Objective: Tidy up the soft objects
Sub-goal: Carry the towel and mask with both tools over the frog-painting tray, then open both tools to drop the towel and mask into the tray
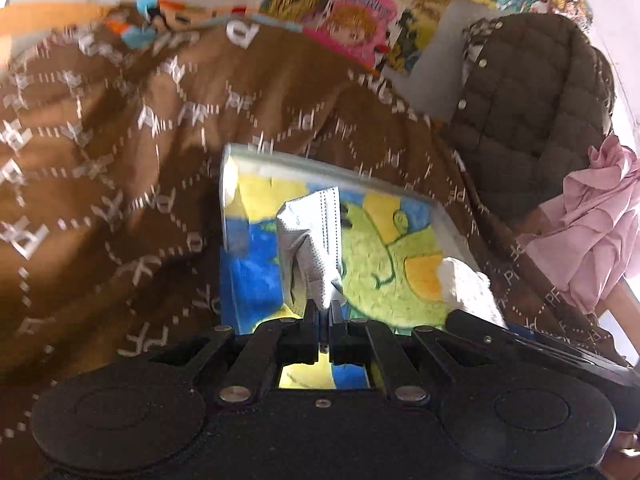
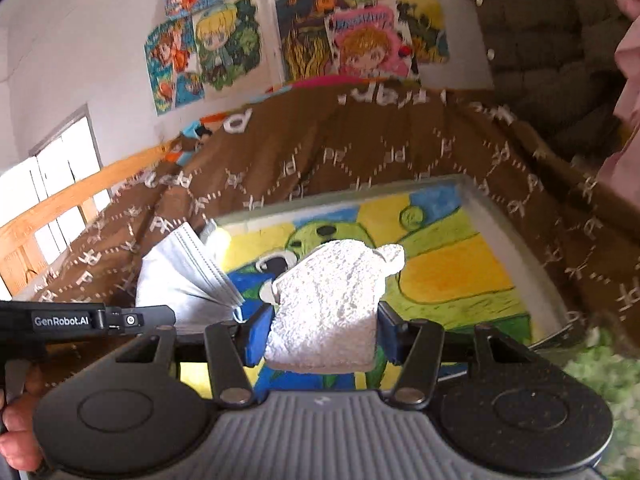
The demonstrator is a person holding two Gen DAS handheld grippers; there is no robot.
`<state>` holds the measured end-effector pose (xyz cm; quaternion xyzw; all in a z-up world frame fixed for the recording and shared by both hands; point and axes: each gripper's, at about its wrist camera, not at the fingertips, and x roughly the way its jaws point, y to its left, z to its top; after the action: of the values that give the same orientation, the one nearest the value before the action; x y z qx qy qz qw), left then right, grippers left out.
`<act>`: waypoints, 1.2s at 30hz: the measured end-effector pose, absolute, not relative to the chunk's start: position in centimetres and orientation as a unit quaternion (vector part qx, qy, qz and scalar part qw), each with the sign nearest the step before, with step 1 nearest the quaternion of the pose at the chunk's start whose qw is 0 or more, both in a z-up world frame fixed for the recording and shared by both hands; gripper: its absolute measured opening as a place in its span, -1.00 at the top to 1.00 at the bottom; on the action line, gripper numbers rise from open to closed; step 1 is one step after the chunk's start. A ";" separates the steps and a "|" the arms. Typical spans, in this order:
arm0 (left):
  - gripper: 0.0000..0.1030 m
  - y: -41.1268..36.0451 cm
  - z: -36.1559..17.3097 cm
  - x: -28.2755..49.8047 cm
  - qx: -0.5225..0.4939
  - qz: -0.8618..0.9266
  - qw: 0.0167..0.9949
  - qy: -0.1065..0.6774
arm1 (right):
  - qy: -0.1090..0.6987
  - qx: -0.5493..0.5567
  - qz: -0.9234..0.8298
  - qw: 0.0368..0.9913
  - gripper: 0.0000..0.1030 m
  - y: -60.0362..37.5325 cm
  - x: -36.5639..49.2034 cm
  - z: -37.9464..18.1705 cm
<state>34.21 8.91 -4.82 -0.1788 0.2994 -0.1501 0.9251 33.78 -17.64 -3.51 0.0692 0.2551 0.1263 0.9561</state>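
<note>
Left wrist view: left gripper (image 1: pixel 324 307) has its jaws pinched tight on the lower edge of a pale blue face mask (image 1: pixel 316 240); mask stands up crumpled straight ahead of the jaws, over a tray (image 1: pixel 244 168) w/ a bright yellow/blue/green drawing on its bottom. White fluffy cloth (image 1: pixel 466 284) shows at right, just beside the mask, above the tray's right part. Brown patterned blanket (image 1: pixel 120 152) wraps round the tray on left, back and right, bunched high at left. Dark quilted jacket (image 1: pixel 532 112) and pink ruffled fabric (image 1: pixel 592 236) at far right; drawings on wall (image 1: pixel 360 20) behind. Right wrist view: right gripper (image 2: pixel 324 330) jaws clamp the white fluffy cloth (image 2: pixel 332 300) btwn the blue pads (image 2: pixel 256 336), cloth filling the gap and sticking up and fwd above the tray (image 2: pixel 516 248). Face mask (image 2: pixel 184 276) hangs at left, near the cloth, held by the left gripper, whose black body crosses the left edge; its tips can't be made out here. A hand (image 2: pixel 16 432) shows at lower left. Blanket (image 2: pixel 360 148) rises behind the tray, wooden rail (image 2: pixel 60 208) and window at left, green fuzzy patch at lower right.
</note>
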 end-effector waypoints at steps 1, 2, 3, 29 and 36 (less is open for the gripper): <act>0.94 8.9 -5.1 34.5 -0.179 -0.152 0.923 0.304 | 0.262 0.071 0.123 0.954 -0.13 -17.6 34.1 -3.9; 0.94 9.0 -5.5 34.8 -0.181 -0.153 0.920 0.312 | 0.267 0.071 0.121 0.954 -0.13 -17.4 34.2 -4.3; 0.94 9.1 -5.9 35.0 -0.183 -0.153 0.917 0.319 | 0.273 0.070 0.121 0.952 -0.13 -17.3 34.6 -4.7; -0.30 8.1 -4.1 31.3 -0.136 -0.115 0.935 0.308 | 0.299 0.110 0.076 0.945 -0.66 -18.0 34.9 -4.4; -0.58 8.7 -0.3 27.6 -0.139 -0.101 0.956 0.237 | 0.243 0.088 0.081 0.963 -0.96 -18.7 30.1 0.6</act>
<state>27.57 8.68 -0.25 -0.1387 0.2373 -0.1010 0.9562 30.06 -18.67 0.58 0.0876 0.2426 0.0811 0.9627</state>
